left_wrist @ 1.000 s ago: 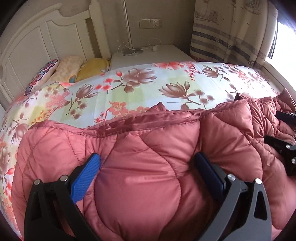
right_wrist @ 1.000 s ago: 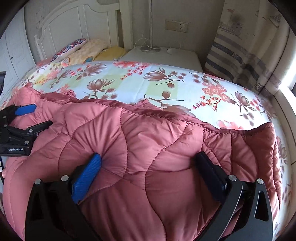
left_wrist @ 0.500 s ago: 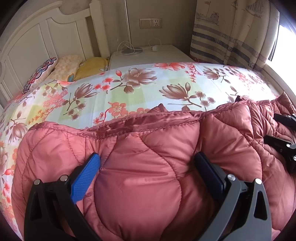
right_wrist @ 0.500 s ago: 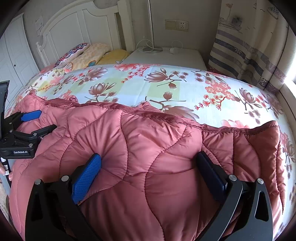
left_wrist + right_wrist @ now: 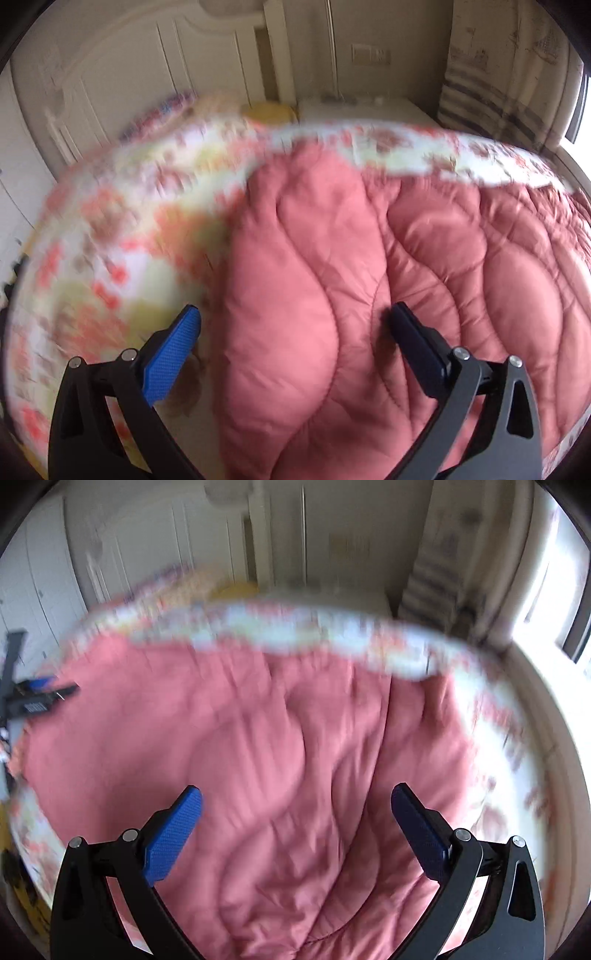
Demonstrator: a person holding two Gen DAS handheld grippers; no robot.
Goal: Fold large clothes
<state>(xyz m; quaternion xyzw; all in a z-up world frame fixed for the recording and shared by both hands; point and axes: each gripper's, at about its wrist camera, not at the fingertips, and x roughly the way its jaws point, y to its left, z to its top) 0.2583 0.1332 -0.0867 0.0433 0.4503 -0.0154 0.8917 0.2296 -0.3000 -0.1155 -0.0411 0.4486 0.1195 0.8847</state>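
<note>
1. Broadly, the bed with the floral-print sheet [image 5: 122, 236] fills both wrist views; its surface is motion-blurred, and a white panelled headboard [image 5: 140, 74] stands behind it.
2. The pink quilted padded coat [image 5: 369, 266] lies spread on the bed, covering the right part of the left wrist view and the centre of the right wrist view [image 5: 258, 738].
3. The left gripper [image 5: 293, 332] has its fingers spread wide; a puffed fold of the coat sits between them, and the pictures do not show whether they touch it.
4. The right gripper [image 5: 295, 812] is likewise spread wide above the coat, gripping nothing.
5. A yellow pillow [image 5: 267, 110] rests near the headboard.
</note>
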